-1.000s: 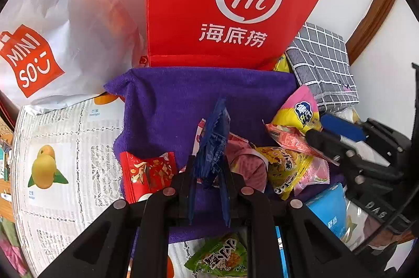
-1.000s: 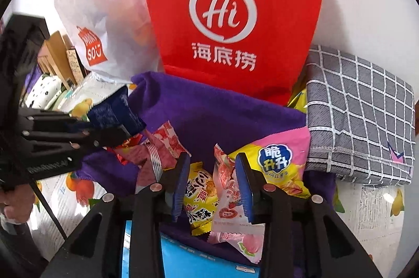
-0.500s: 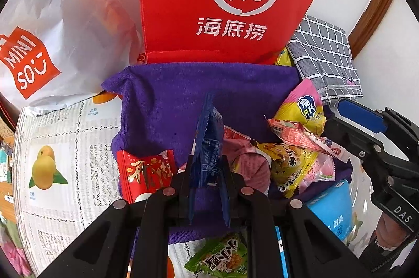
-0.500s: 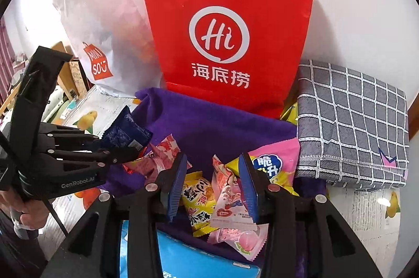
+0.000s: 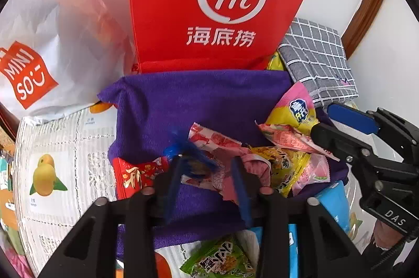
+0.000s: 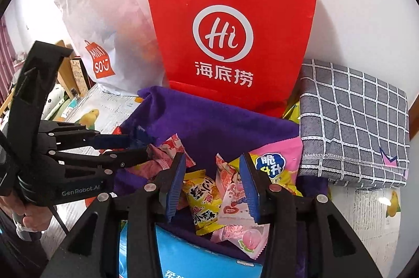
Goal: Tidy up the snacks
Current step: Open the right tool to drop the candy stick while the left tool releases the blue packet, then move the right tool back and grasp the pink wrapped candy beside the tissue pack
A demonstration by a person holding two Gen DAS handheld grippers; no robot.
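- Hovering over the near edge of the purple cloth (image 5: 199, 99), the left gripper (image 5: 207, 173) has its blue pads apart; its jaws have just been opening, and a blurred dark blue snack packet (image 5: 191, 157) sits between them at the left pad, with no clamp visible on it.
- Nearest on that cloth, the right gripper (image 6: 213, 186) stands with jaws apart, just been opening a little, straddling a yellow snack packet (image 6: 203, 199) and a pink-and-white candy packet (image 6: 233, 196); neither pad is seen pressing on them.
- A light blue pack (image 6: 199, 254) lies at the cloth's near edge, below the right gripper.
- A green snack packet (image 5: 222, 259) lies just off the cloth's near edge, on the fruit-print table cover (image 5: 57, 168).
- A red snack packet (image 5: 136, 173) rests on the cloth's left part, beside the left gripper.
- A pink striped wrapper (image 6: 162, 154) lies mid-cloth, touching the left gripper's tips in the right wrist view.
- A pink-and-yellow snack bag (image 6: 275, 162) lies at the cloth's right side.
- A grey checked cloth (image 6: 353, 123), folded, sits just right of the purple cloth.
- A red paper bag (image 6: 230, 29) stands upright at the cloth's far edge.
- A white shopping bag (image 6: 104, 37) stands left of the red one, beyond the cloth's far left corner.
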